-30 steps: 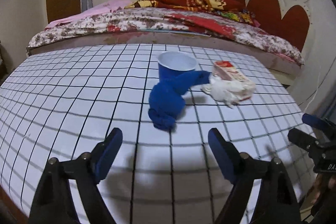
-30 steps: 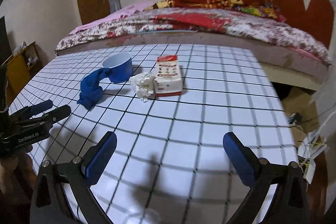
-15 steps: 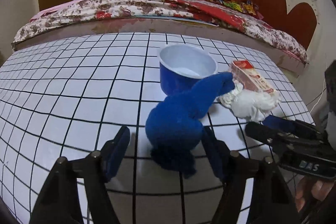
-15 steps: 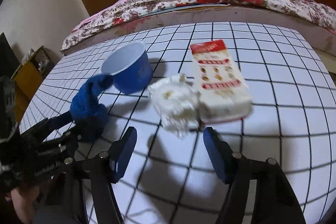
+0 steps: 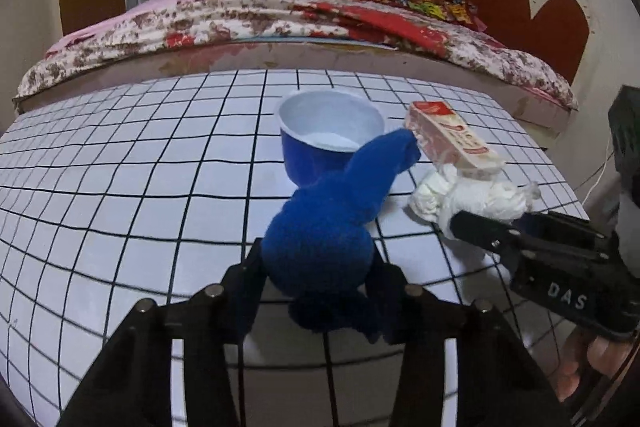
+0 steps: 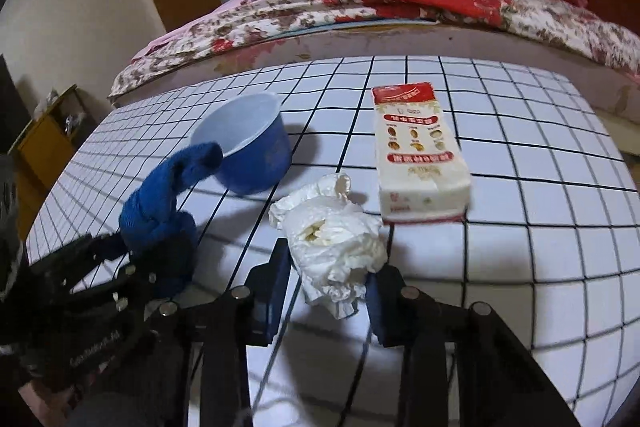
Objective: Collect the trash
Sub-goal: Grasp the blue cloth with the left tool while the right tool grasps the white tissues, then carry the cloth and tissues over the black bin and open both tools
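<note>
A blue sock point(image 5: 320, 239) lies on the checked table, its far end resting against a blue cup point(image 5: 320, 135). My left gripper point(image 5: 318, 283) is shut on the sock's near end. A crumpled white tissue wad point(image 6: 332, 239) lies beside a red-and-white carton point(image 6: 420, 163). My right gripper point(image 6: 326, 287) has closed around the wad, its jaws touching both sides. In the left wrist view the right gripper point(image 5: 500, 231) reaches into the wad point(image 5: 468, 199) from the right. In the right wrist view the sock point(image 6: 160, 211), the cup point(image 6: 248, 155) and the left gripper point(image 6: 132, 263) are at the left.
The table point(image 5: 120, 167) has a white cloth with a black grid. A bed point(image 5: 280, 19) with a flowered cover runs along its far edge. A wooden cabinet point(image 6: 44, 135) stands at the left. Cables point(image 5: 596, 179) hang off the table's right side.
Both grippers moved forward and closed: the left one onto the blue sock, the right one onto the tissue wad. Both were wide open a second ago.
</note>
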### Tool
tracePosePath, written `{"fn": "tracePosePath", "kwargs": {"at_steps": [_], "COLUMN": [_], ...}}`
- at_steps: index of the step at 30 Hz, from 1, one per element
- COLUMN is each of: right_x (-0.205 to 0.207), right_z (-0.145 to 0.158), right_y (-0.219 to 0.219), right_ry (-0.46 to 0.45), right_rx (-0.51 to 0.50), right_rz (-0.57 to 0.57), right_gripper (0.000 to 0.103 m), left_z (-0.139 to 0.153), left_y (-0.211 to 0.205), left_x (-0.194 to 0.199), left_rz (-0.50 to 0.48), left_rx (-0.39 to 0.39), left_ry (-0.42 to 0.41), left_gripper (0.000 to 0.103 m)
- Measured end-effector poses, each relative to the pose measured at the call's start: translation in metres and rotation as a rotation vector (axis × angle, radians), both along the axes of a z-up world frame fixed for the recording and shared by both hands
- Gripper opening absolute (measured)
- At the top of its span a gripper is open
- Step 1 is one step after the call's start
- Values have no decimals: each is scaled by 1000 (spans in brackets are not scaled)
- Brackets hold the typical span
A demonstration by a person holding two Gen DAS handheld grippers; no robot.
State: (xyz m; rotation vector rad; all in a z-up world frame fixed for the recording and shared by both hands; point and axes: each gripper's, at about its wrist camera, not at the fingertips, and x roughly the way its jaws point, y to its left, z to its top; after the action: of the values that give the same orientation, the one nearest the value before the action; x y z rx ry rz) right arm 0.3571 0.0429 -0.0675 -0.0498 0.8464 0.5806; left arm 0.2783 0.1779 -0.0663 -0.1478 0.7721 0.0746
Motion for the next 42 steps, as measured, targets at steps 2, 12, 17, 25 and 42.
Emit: {"fn": "tracePosePath", "kwargs": {"at_steps": [2,12,17,25,42], "right_x": [-12,-84,-119,-162,-239], "right_z": [4,36,51,62,73], "right_y": [-9,-84,-121,-180,-303], "right_ry": [-19,-119,-165,-198,-236], "right_rx": [6,18,6,-1,-31], "right_rz": [-2,-85,-135,-225,-463], "right_gripper": [36,36,36,36,36], "left_z": [5,27,31,40,57], "left_y": [-3,-41,-69,-114,-214], "left_x": [-9,-71,-92,-113,-142], "left_rz": [-1,-43,-83,-165,-376], "left_rx": [3,-11,-18,-20,-7], "left_ry": [-10,-70,-83,-96,-152], "left_gripper": [47,47,47,47,47]}}
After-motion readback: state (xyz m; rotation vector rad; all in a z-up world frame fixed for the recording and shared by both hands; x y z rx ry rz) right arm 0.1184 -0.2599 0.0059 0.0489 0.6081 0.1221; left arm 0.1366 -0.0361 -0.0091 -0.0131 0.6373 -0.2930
